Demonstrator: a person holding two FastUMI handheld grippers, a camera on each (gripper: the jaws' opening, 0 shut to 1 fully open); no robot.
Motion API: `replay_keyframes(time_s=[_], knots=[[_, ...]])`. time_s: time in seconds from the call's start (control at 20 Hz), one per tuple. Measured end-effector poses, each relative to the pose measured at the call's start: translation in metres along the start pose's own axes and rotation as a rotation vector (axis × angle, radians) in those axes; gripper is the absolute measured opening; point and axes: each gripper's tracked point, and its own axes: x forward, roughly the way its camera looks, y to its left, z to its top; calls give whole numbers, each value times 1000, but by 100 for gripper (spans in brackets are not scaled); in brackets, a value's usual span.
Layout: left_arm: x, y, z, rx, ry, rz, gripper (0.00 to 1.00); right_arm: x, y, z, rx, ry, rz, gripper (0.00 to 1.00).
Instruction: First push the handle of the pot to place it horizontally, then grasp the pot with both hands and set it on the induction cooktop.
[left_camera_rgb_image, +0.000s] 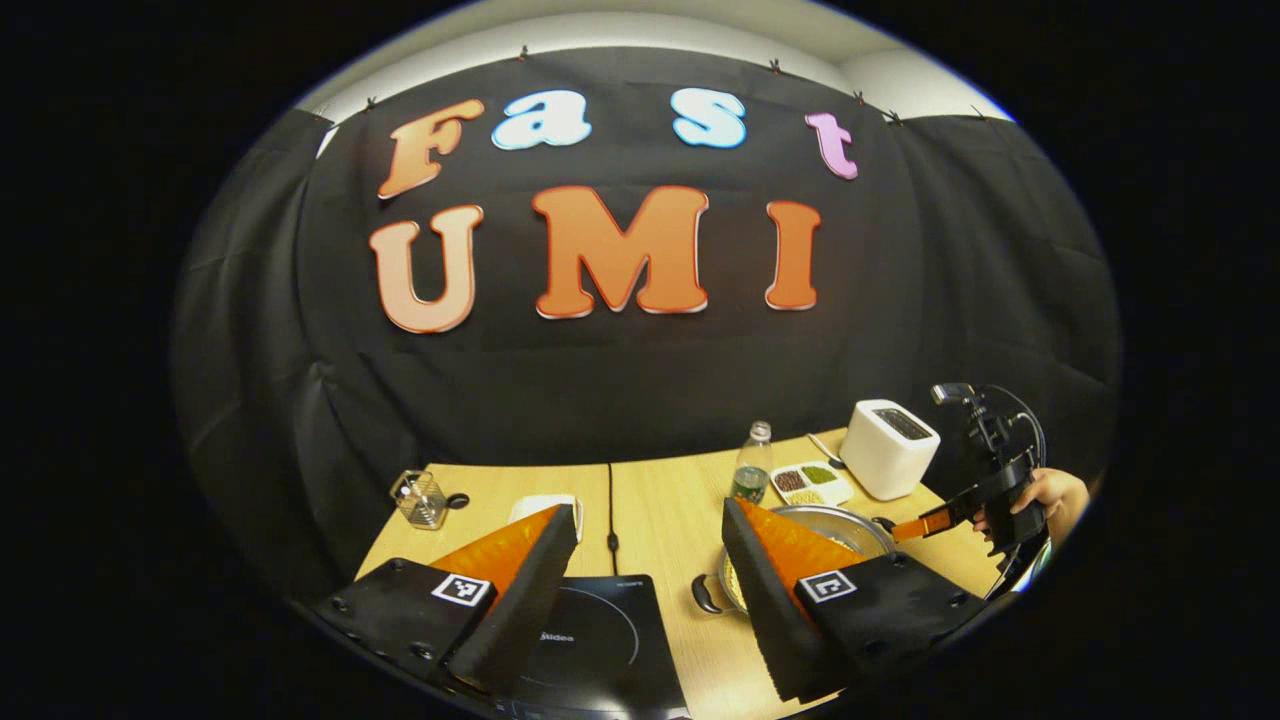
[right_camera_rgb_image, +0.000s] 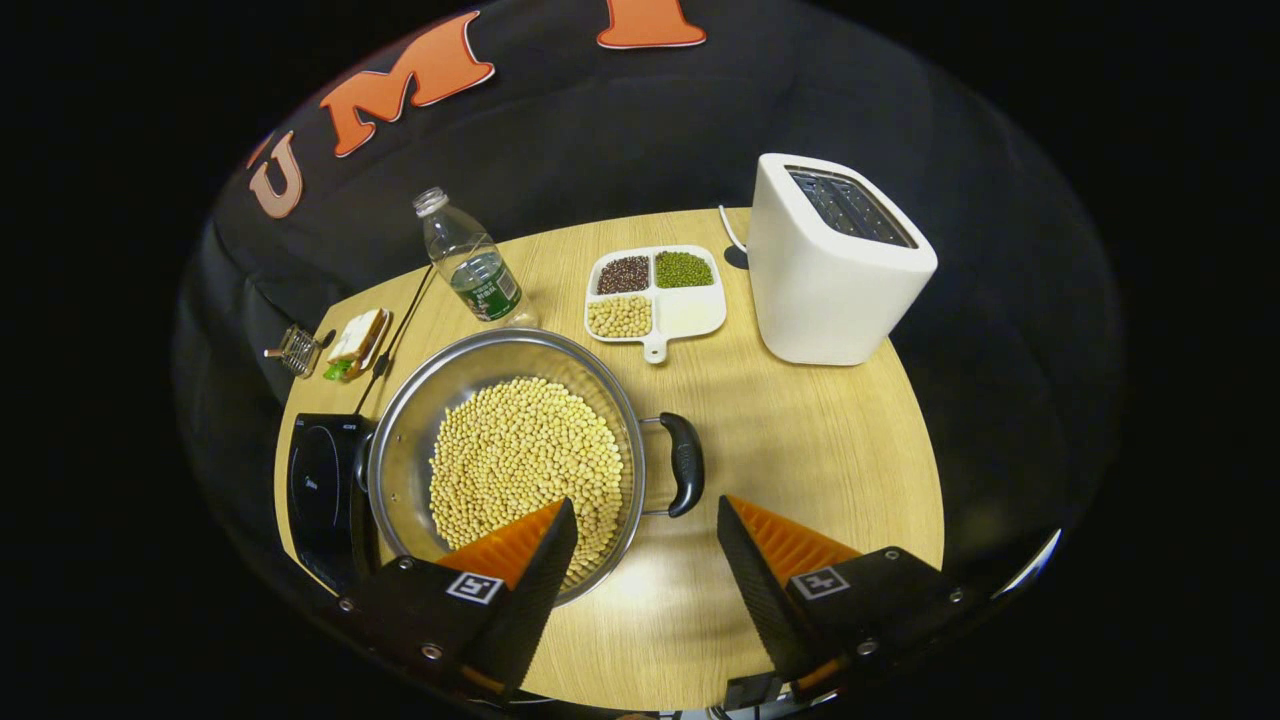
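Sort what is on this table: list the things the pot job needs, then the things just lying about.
For the job: pot of beans, its handle, induction cooktop, left claw, right claw.

Lying about: toaster, water bottle, divided dish of grains, sandwich, small wire basket.

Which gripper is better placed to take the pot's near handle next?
The right gripper. Its open jaws sit just short of the black side handle of the steel pot of soybeans. The left gripper hovers by the black induction cooktop.
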Motion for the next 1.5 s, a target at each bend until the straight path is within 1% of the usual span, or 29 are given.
replay_keyframes(time_s=[0.15,0.35,0.5,0.55,0.6,0.7,0.75,1.0,1.05,1.1,1.15,1.2,1.25,1.3,1.35,1.4,1.45,1.5], knots=[[29,-32,-29,9,93,-45,96,4,0,4,-10,5,1,93],[71,-63,-77,-2,236,-81,96,22,-7,-3,-32,26,-32,94],[101,-76,-121,-28,367,-86,97,31,-10,-6,-40,54,-41,94],[108,-77,-134,-40,411,-85,96,37,-9,-8,-44,60,-41,94],[118,-78,-148,-52,456,-85,94,44,-7,0,-46,65,-40,94],[133,-77,-170,-73,527,-71,94,50,-6,0,-49,73,-39,94],[139,-76,-179,-76,553,-68,97,52,-8,-2,-51,76,-41,94],[158,-70,-222,-67,666,-30,98,69,-9,-8,-55,112,-42,94],[161,-70,-229,-64,680,-25,100,73,-9,-9,-58,117,-43,94],[164,-68,-232,-58,685,-17,98,76,-9,-9,-63,123,-46,93],[169,-67,-236,-50,690,-8,98,81,-9,-11,-66,127,-52,93],[170,-68,-240,-43,697,-6,95,85,-10,-12,-67,131,-57,92],[174,-67,-241,-35,698,1,95,88,-9,-12,-65,134,-61,91],[176,-66,-242,-26,697,10,92,91,-9,-12,-63,137,-65,86],[178,-66,-243,-23,696,14,86,94,-8,-13,-59,141,-59,83],[180,-69,-246,-23,701,11,77,88,-11,-19,-56,144,-64,76],[180,-69,-246,-24,705,16,75,89,-11,-17,-55,142,-65,74],[182,-68,-247,-22,706,22,76,89,-12,-19,-56,146,-62,72]])
